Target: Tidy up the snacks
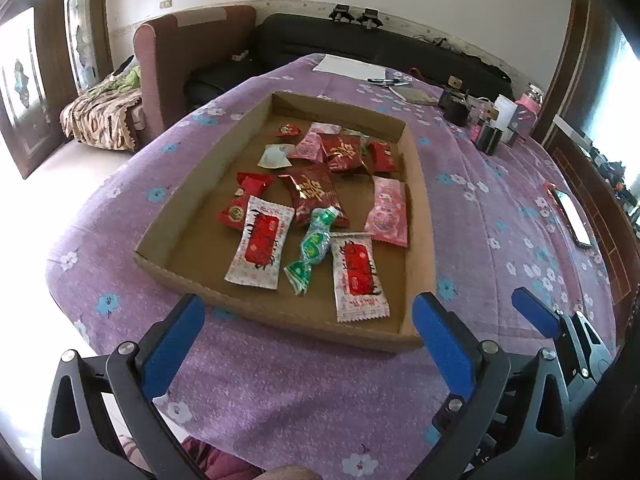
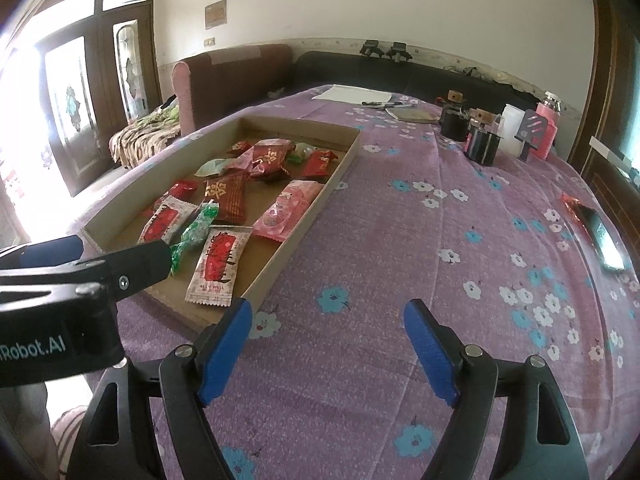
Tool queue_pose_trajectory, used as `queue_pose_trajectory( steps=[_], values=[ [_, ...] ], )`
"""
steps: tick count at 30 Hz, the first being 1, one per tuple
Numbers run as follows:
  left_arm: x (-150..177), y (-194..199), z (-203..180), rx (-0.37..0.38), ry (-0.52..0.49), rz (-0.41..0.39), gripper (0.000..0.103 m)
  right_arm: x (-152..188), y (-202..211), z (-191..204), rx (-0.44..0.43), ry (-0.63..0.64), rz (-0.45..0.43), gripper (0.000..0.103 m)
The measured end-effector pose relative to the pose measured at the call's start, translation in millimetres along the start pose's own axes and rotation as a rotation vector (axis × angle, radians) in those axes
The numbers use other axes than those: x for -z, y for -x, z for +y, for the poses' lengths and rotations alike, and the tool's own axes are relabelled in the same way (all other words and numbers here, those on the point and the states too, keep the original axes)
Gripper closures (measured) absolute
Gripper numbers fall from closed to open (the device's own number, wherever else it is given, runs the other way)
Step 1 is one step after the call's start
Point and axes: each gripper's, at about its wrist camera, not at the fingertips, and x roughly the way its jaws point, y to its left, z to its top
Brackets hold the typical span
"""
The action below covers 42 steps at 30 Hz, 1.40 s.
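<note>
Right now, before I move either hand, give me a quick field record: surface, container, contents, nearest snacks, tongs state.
surface: purple flowered cloth over a table
container: shallow brown cardboard tray
contents: loose wrapped snacks, all inside the tray
nearest snacks: two white-and-red sachets with a green twisted-wrapper candy between them
other snacks: pink packets, dark red packets
left tongs: open, empty, at the tray's near edge
right tongs: open, empty, over bare cloth right of the tray
off to the right: phone

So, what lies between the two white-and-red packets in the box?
In both views, a green twisted candy lies between the two white-and-red packets.
</note>
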Motion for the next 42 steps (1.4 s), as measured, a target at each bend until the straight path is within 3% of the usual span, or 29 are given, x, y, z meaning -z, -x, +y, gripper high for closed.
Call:
queue_pose_trajectory(
  steps=[42],
  values=[
    [9.4, -8.8, -2.8, 0.071, 0.032, 0.090, 0.000, 7.8, 3.3, 2.1, -0.012, 0.012, 0.010, 0.021]
  ],
)
